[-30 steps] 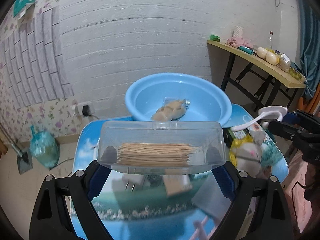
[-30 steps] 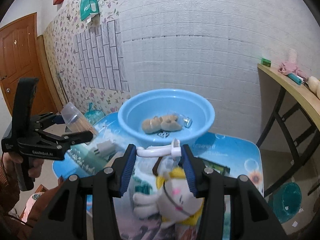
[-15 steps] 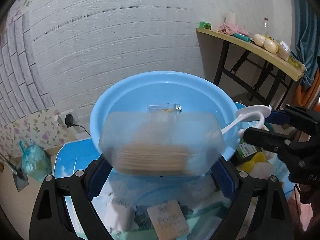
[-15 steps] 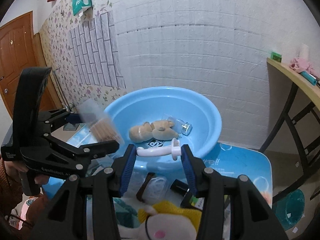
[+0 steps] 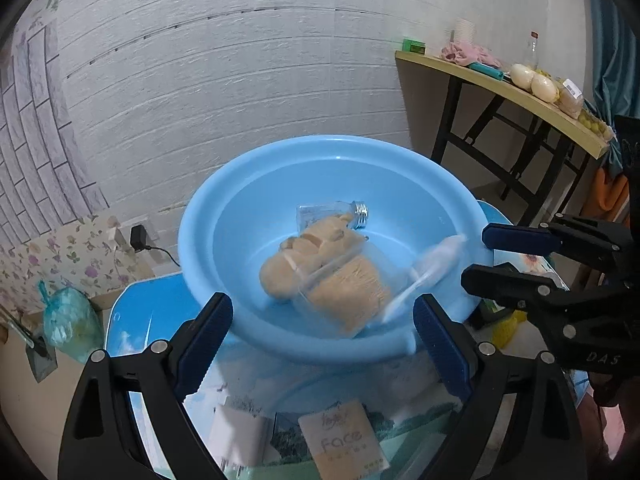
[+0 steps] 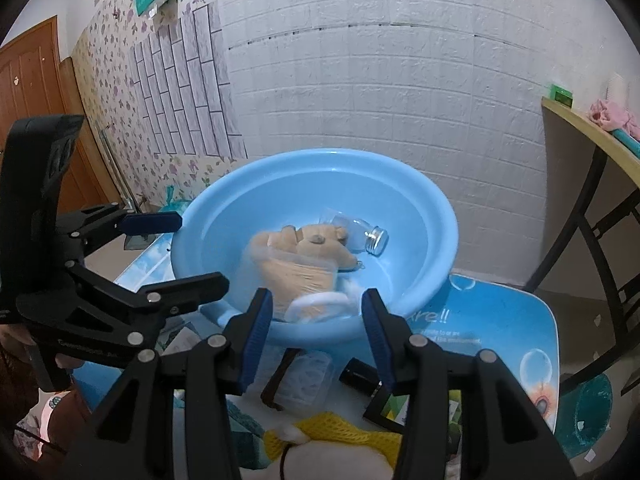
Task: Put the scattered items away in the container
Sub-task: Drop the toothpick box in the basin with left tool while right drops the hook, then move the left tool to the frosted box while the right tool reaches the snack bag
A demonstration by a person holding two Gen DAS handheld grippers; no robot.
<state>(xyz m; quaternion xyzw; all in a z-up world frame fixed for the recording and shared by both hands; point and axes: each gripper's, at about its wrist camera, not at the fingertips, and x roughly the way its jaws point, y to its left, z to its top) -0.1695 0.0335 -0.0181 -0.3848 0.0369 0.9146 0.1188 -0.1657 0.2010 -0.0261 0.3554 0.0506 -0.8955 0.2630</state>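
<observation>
Both your grippers, left (image 5: pixel 323 320) and right (image 6: pixel 316 312), are spread and empty at the blue basin's (image 5: pixel 208 208) near rim. Its toothpick box (image 5: pixel 348 292) and white scoop (image 5: pixel 428 272) look blurred, perhaps unsettled; knock that rim and contents could spill.

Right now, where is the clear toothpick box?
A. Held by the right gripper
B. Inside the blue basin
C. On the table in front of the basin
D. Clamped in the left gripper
B: the toothpick box shows, blurred, inside the basin beside the plush toy, while the left gripper and right gripper are both open with nothing between their fingers.
</observation>
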